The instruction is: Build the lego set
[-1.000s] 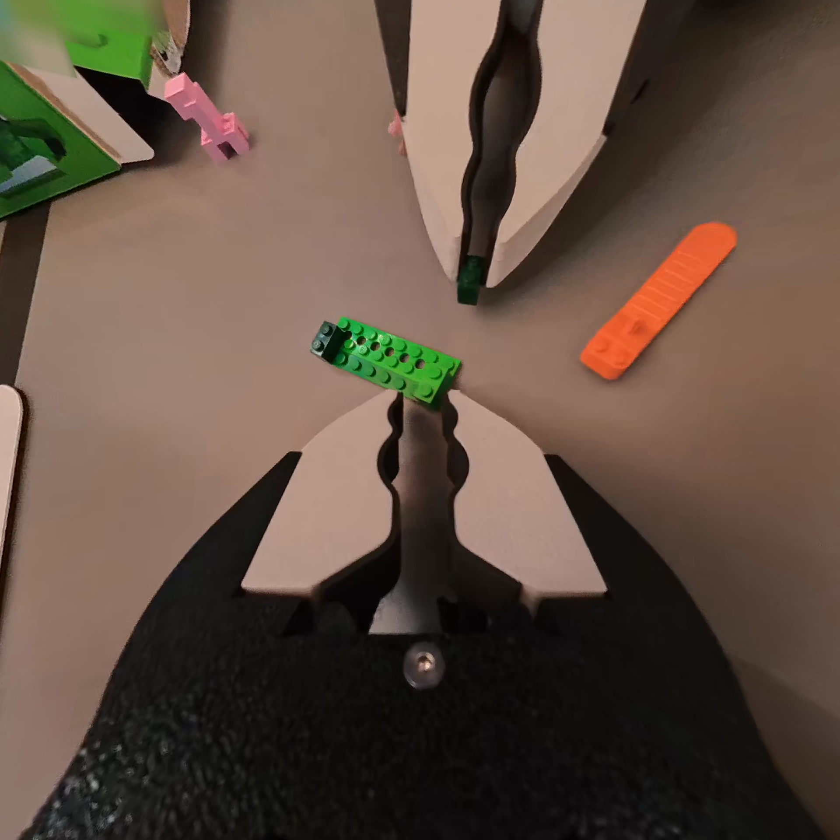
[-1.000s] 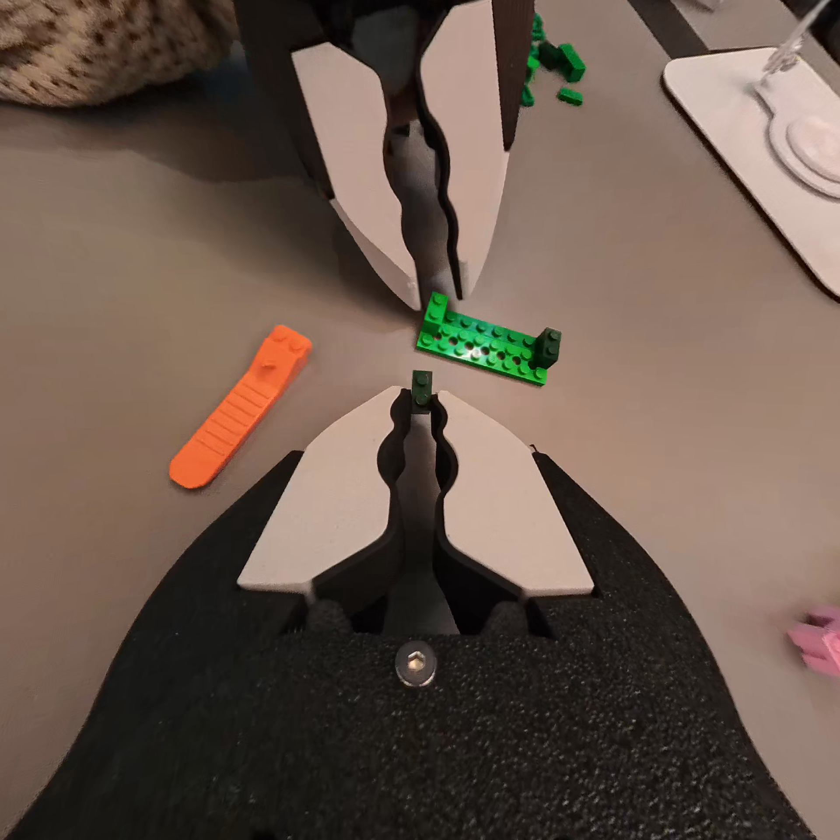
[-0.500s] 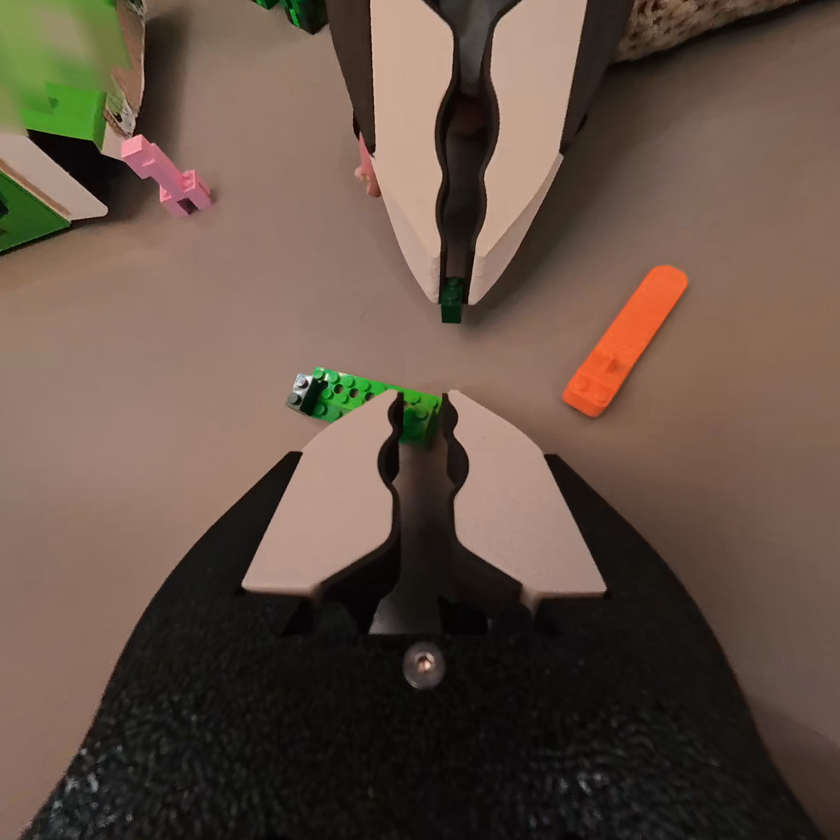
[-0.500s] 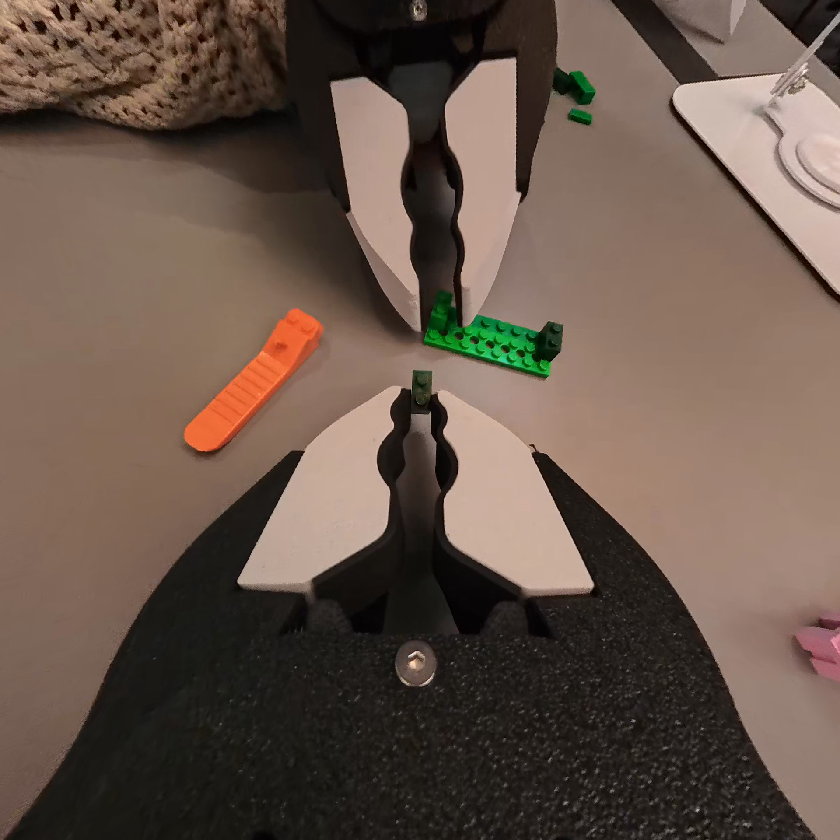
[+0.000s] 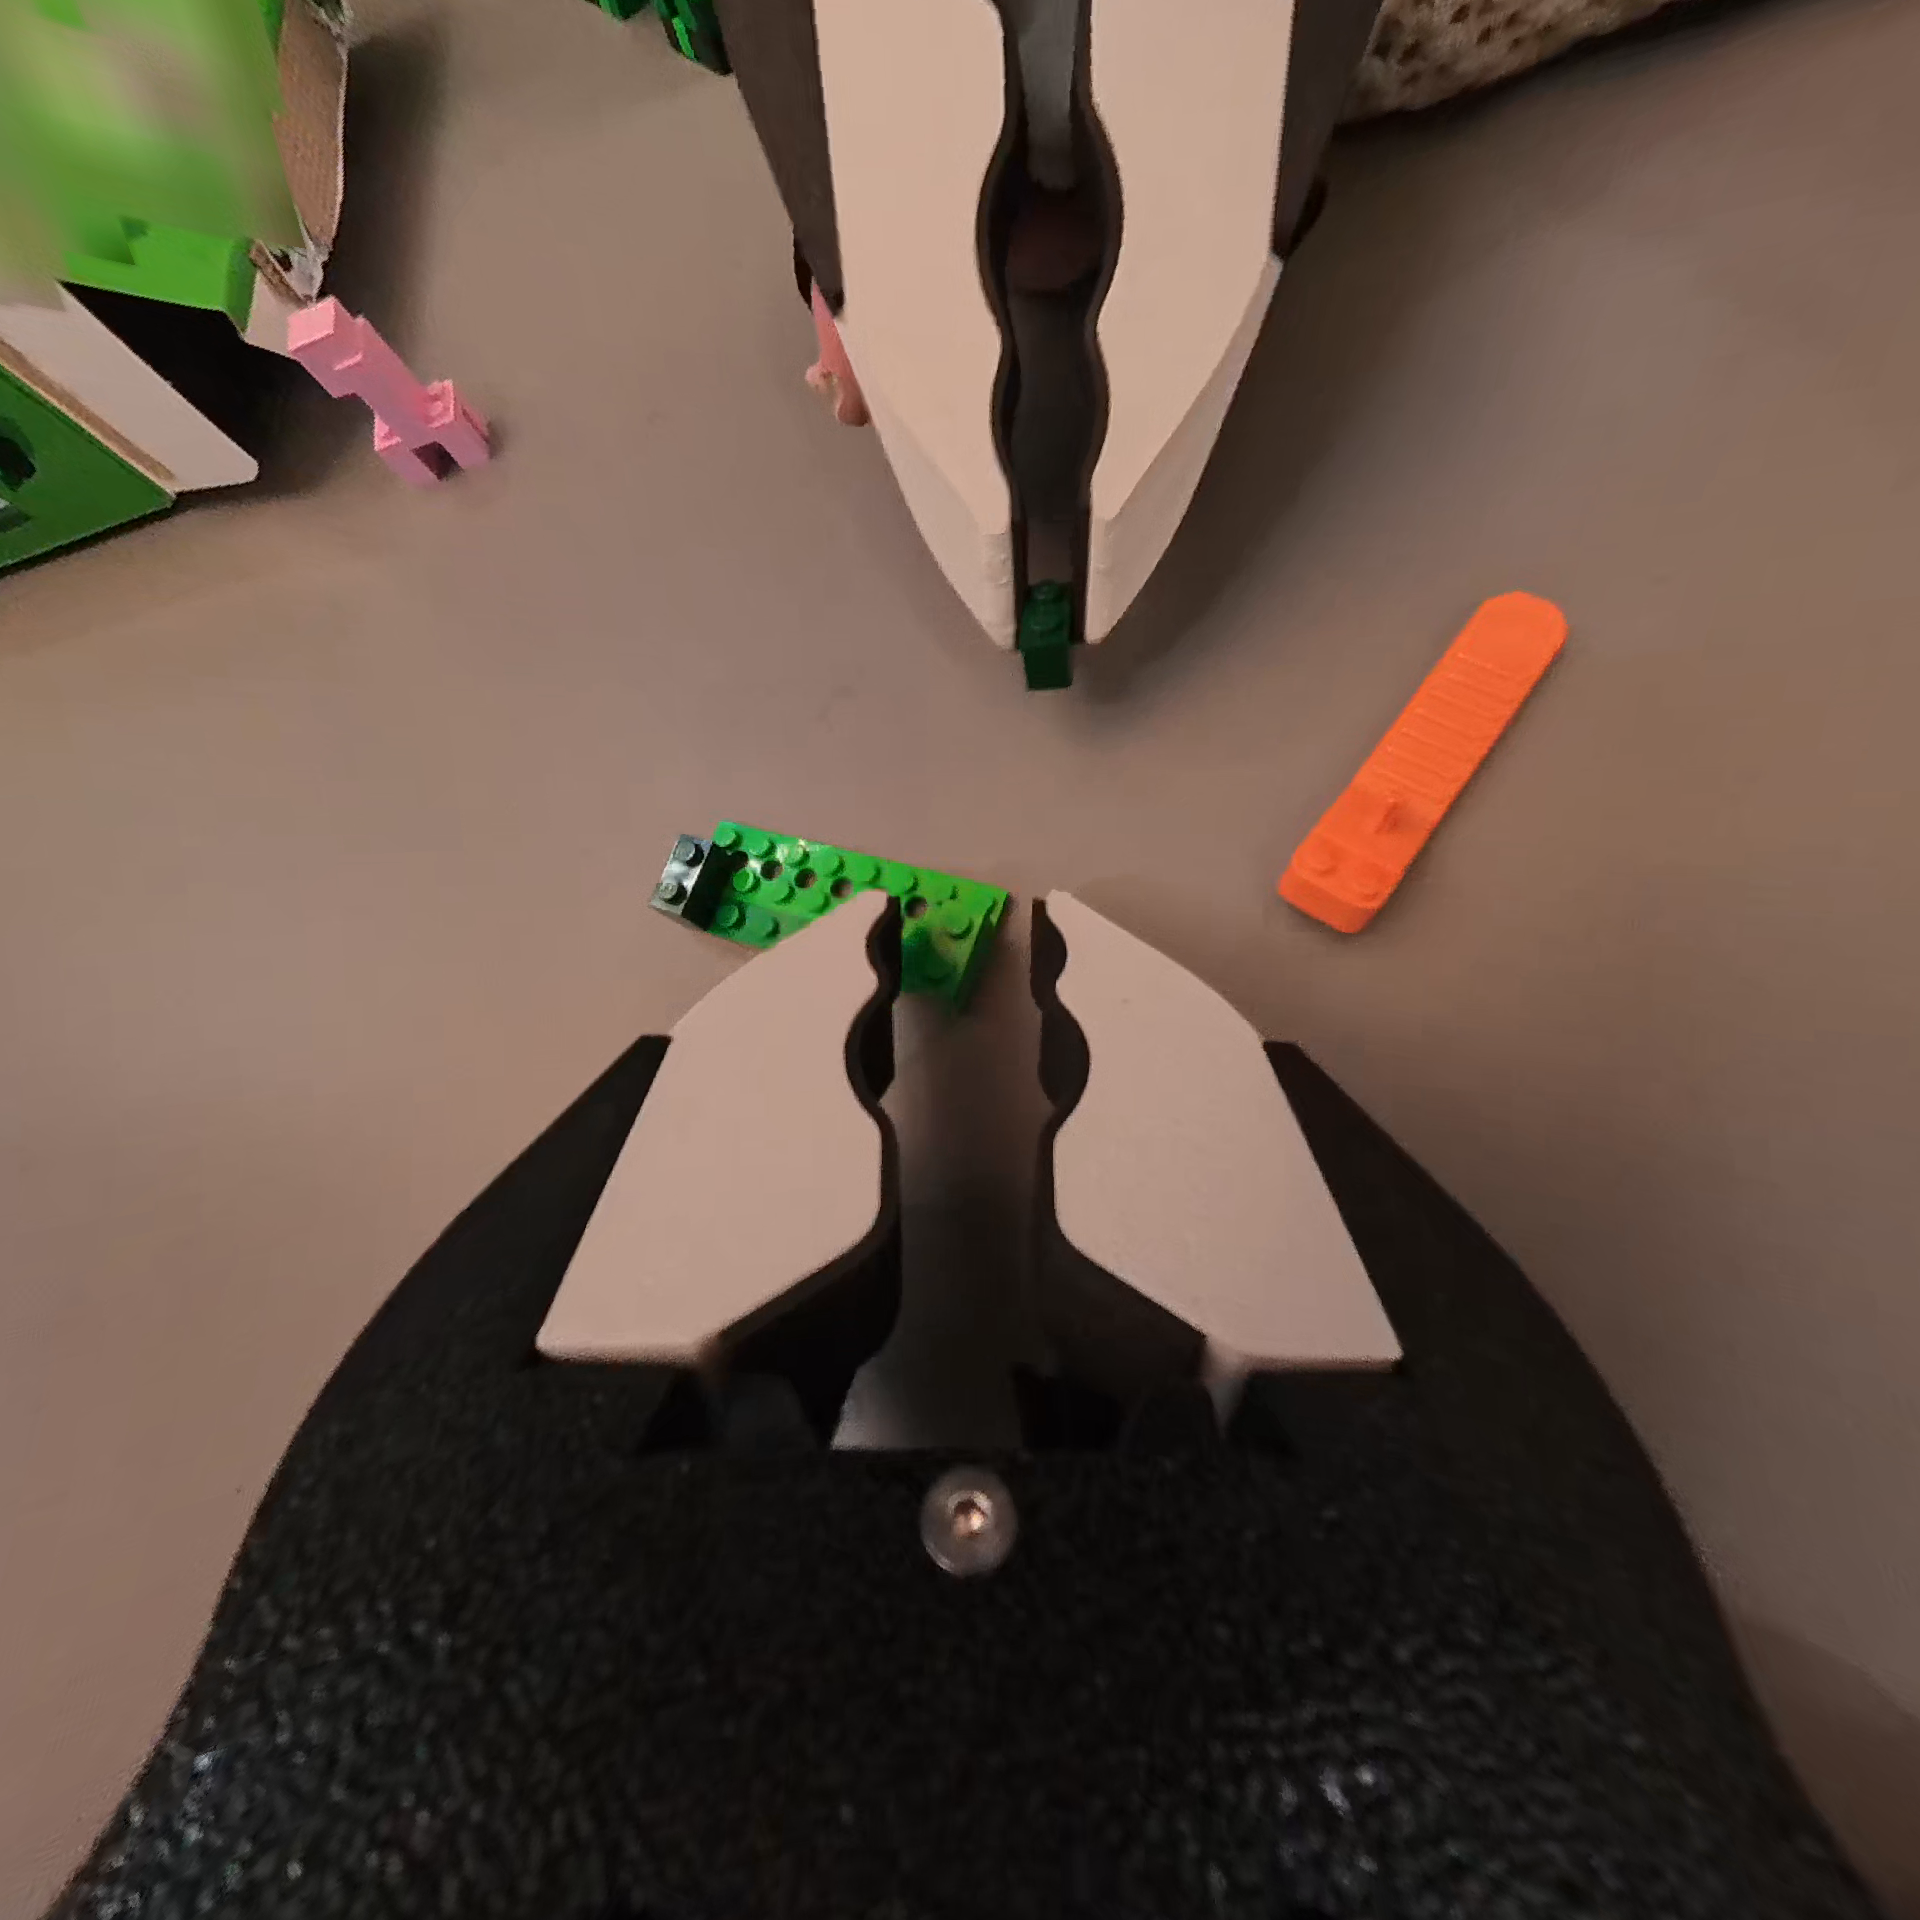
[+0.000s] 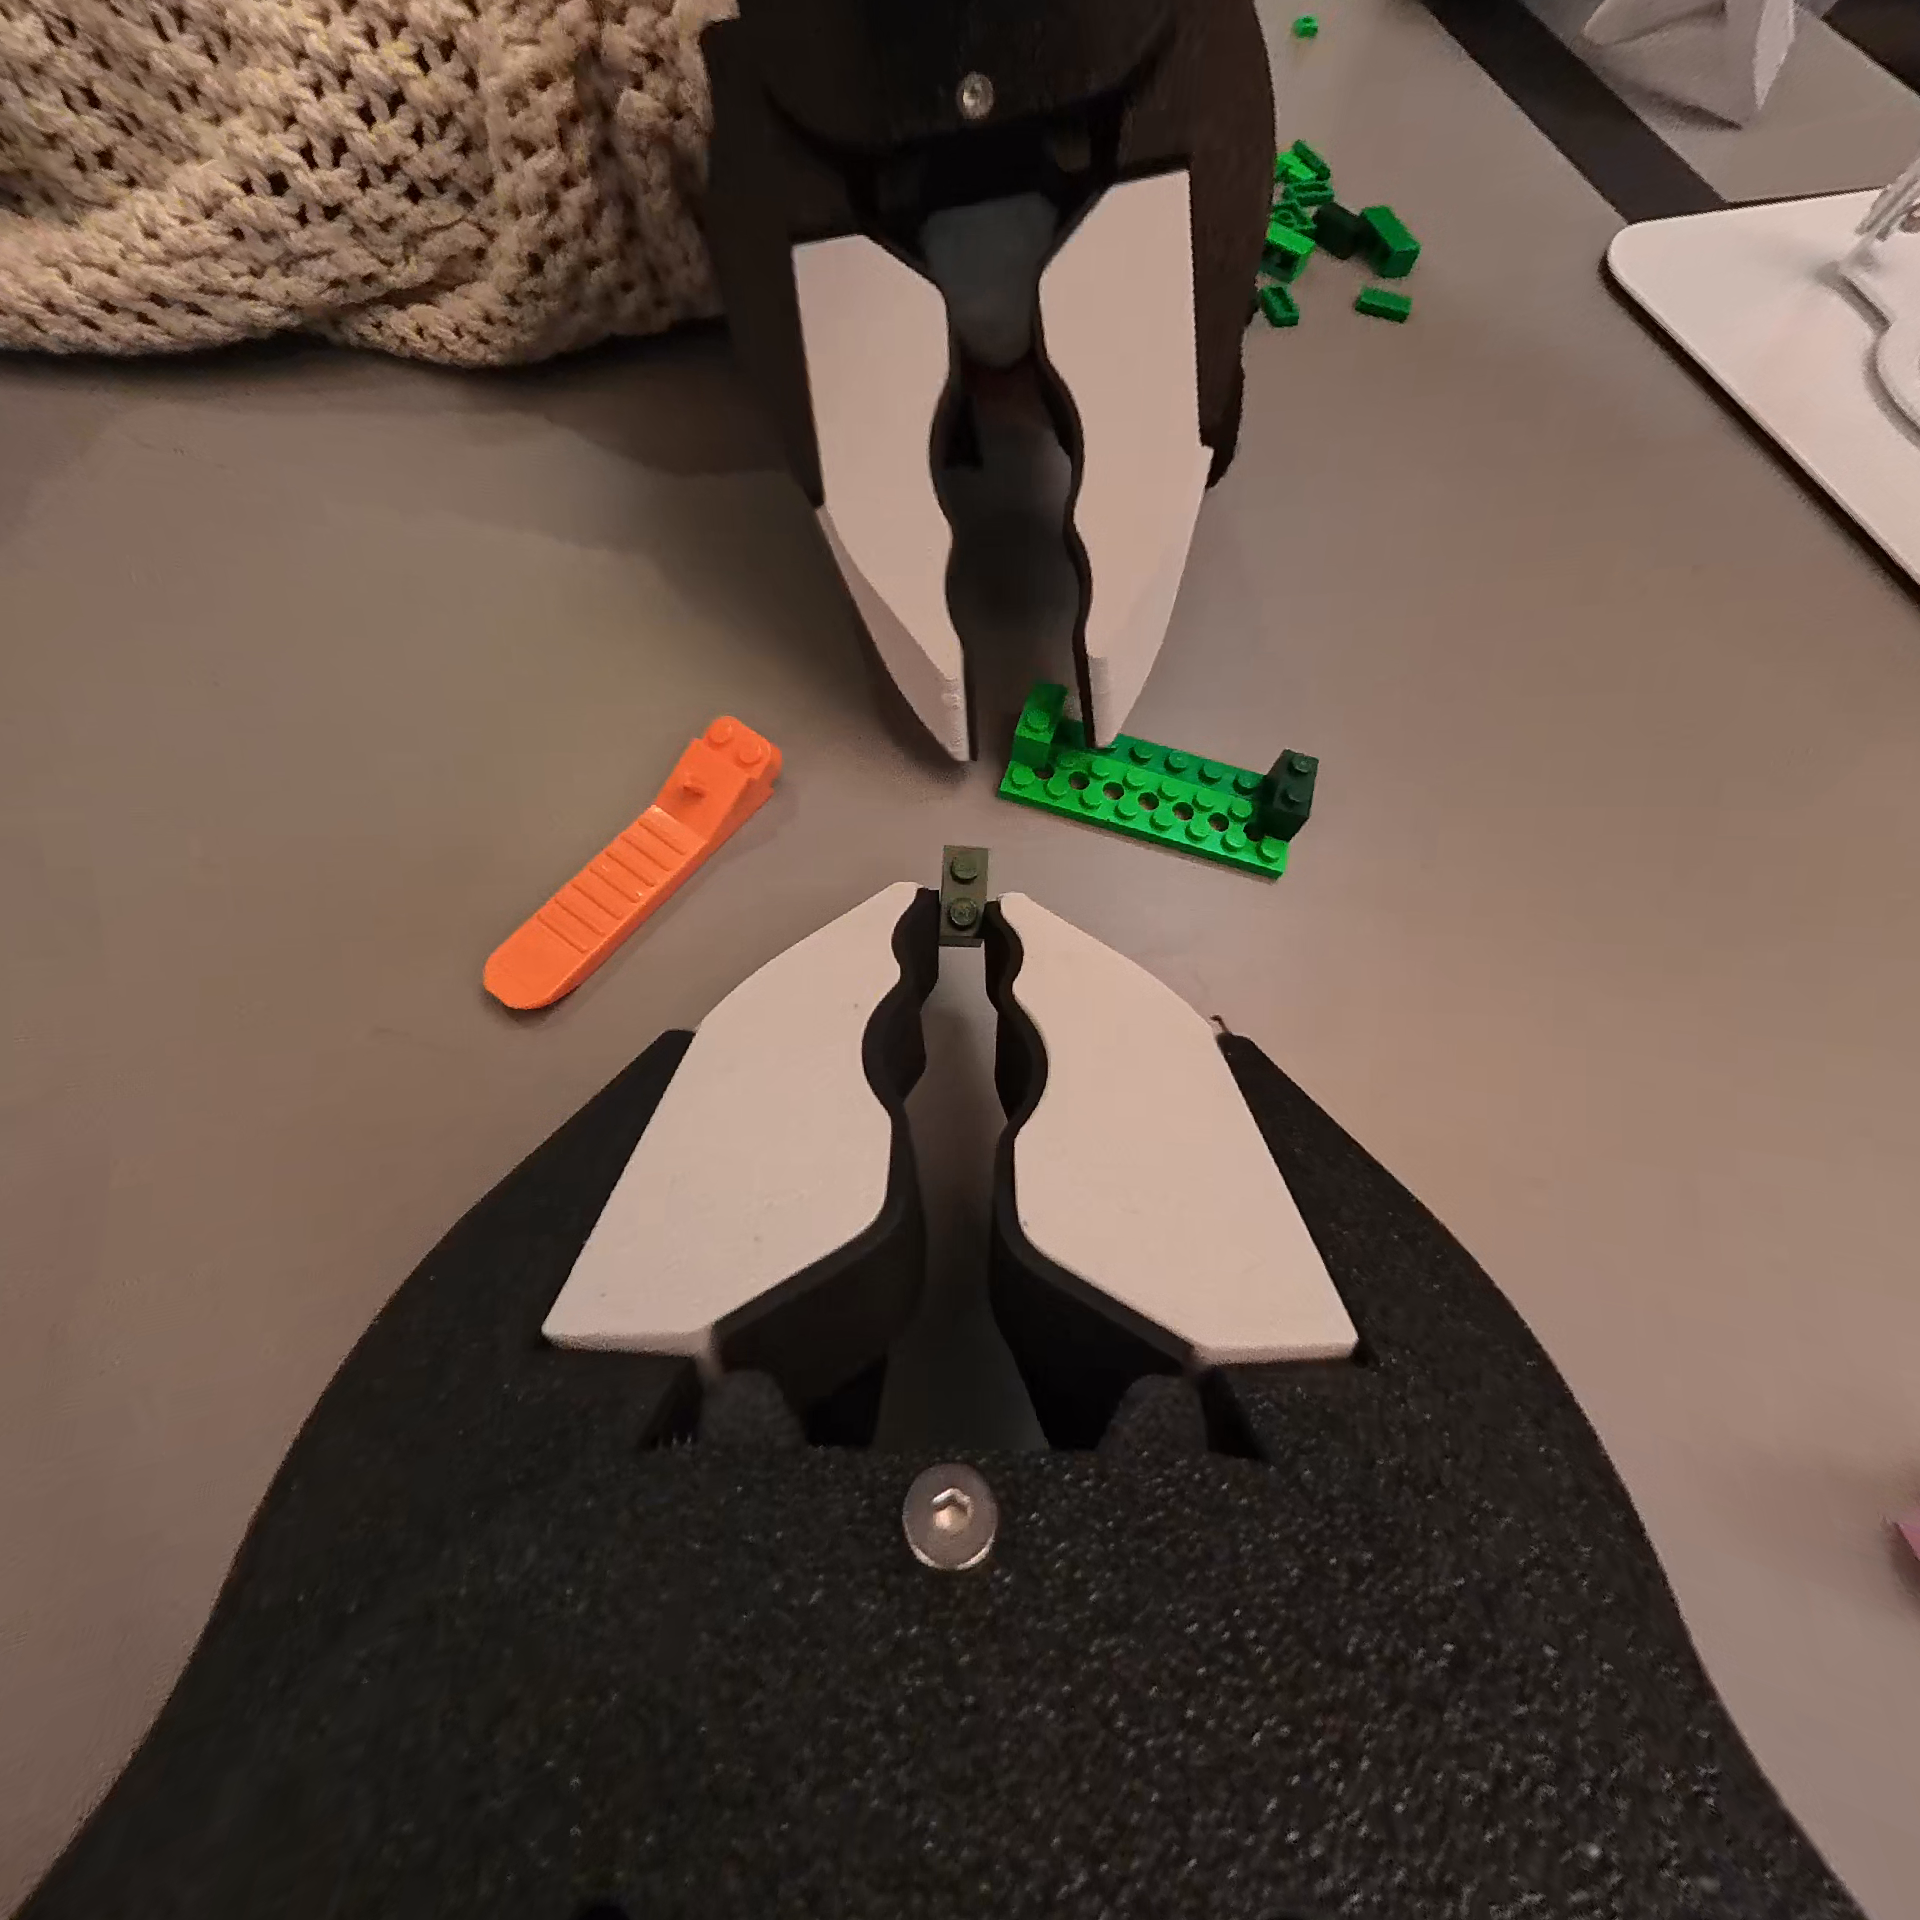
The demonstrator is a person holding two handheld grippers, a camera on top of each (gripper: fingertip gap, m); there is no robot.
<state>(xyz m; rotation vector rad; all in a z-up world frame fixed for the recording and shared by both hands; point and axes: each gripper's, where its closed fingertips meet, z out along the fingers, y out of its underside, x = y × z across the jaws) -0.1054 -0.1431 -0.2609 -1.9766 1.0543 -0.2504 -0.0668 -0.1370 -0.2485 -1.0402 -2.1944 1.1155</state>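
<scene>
A bright green studded plate (image 5: pixel 831 883) lies on the grey table, with a dark green brick (image 5: pixel 691 883) on its far end and a bright green brick (image 5: pixel 940 951) on its near end. My left gripper (image 5: pixel 961 914) is open, and its jaws straddle the end with the bright green brick. In the right wrist view, the left gripper (image 6: pixel 1029 727) stands over the plate (image 6: pixel 1143 805). My right gripper (image 6: pixel 961 904) is shut on a small dark green two-stud piece (image 6: pixel 964 883). It holds the piece just short of the plate. It also shows in the left wrist view (image 5: pixel 1044 613).
An orange brick separator (image 6: pixel 634 862) lies left of the plate. Loose green bricks (image 6: pixel 1330 249), a knit cloth (image 6: pixel 343 177) and a white board (image 6: pixel 1766 343) lie farther back. A pink lego figure (image 5: pixel 390 400) and a green box (image 5: pixel 62 488) are beyond the plate. About 5 cm separates my left fingertips from my right. My right gripper's tips are some 6 cm from the orange brick separator (image 6: pixel 634 862). My left wrist view (image 5: pixel 1437 742) looks at it from another angle.
My left gripper came down over the plate's near end and its jaws have opened wider around the bright green brick. My right gripper still holds the dark green piece, pointing squarely at the left.
</scene>
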